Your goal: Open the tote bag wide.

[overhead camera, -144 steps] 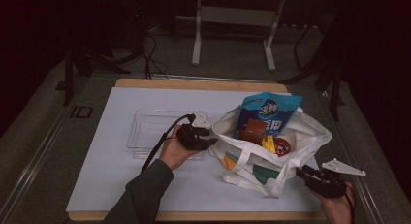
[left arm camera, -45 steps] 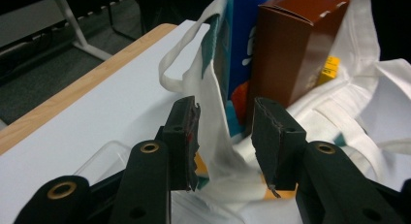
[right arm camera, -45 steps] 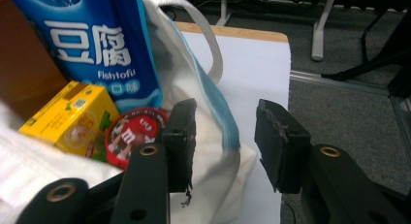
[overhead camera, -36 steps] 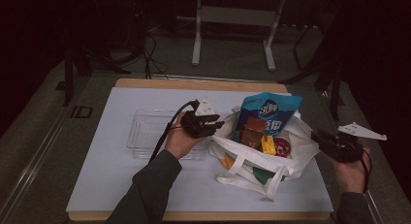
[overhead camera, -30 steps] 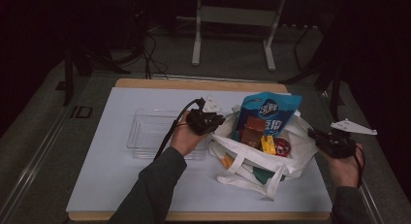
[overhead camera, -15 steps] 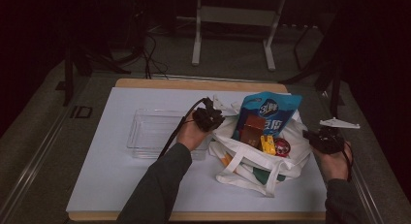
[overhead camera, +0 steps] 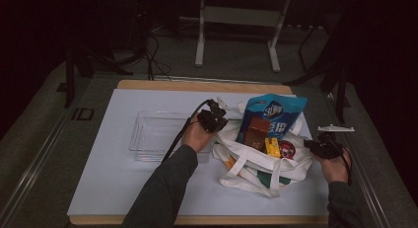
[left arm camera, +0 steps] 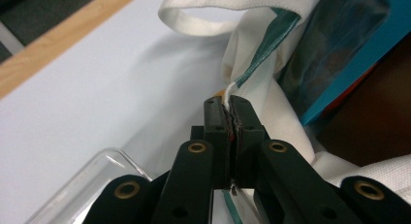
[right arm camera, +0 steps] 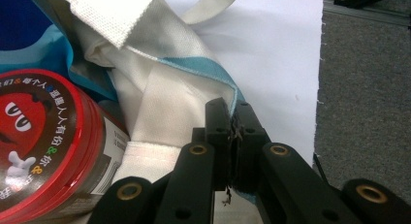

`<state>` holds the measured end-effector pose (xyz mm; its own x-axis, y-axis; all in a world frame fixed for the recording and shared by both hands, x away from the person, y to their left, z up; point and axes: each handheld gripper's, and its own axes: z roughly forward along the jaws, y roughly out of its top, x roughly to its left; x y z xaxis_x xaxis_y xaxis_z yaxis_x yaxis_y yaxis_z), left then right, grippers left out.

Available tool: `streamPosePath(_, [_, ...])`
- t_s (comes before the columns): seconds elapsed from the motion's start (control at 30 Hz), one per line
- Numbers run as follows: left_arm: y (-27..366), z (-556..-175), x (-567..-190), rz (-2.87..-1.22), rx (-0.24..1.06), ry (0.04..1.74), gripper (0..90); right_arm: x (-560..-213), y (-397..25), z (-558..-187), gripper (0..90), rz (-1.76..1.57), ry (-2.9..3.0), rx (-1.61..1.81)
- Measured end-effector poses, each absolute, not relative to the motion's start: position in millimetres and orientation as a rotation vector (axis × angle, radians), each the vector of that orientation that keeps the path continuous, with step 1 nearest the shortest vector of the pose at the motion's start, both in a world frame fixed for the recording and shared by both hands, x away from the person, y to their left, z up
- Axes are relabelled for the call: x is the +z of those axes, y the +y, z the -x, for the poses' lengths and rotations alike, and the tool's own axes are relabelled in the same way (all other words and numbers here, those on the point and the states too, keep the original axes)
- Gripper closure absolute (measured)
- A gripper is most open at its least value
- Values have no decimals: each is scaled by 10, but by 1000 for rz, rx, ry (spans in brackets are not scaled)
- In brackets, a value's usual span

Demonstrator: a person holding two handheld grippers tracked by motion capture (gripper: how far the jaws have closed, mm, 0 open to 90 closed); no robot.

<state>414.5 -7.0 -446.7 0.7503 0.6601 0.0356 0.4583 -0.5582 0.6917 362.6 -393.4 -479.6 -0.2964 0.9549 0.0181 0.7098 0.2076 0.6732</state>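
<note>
A white tote bag (overhead camera: pixel 256 164) with teal trim stands on the right half of the table. It holds a blue snack pouch (overhead camera: pixel 272 117), a brown box (overhead camera: pixel 256 132), a yellow item (overhead camera: pixel 271 146) and a red tin (overhead camera: pixel 287 149). My left gripper (overhead camera: pixel 222 124) is shut on the bag's left rim (left arm camera: pixel 231 90), with the blue pouch (left arm camera: pixel 349 54) just beyond. My right gripper (overhead camera: pixel 309 144) is shut on the bag's right rim (right arm camera: pixel 228 95), beside the red tin (right arm camera: pixel 43 146). The bag mouth hangs between the two grippers.
A clear plastic tray (overhead camera: pixel 155 134) lies left of the bag, right behind my left hand; its corner (left arm camera: pixel 92 180) sits below the left jaws. The white mat (overhead camera: pixel 113 178) ends at a wooden table edge (overhead camera: pixel 197 85). Grey floor (right arm camera: pixel 368 88) lies past the right side.
Both grippers have moved inward toward each other while holding the bag's rims, the right one most. The bag mouth has narrowed a little around its contents.
</note>
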Motion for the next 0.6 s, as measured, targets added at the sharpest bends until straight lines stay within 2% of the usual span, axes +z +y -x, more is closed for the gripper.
streamPosePath(0.23, [-53,-4115,-4506,-2269,372,845,869,-4775,-3896,-3600,868,-1529,2098,808])
streamPosePath(0.4, [22,-4047,-4463,-2274,361,817,814,-4717,-3873,-3532,860,-1493,2110,804])
streamPosePath(0.6, [106,-3935,-4394,-2238,371,766,689,-4567,-3869,-3424,731,-1447,2096,846])
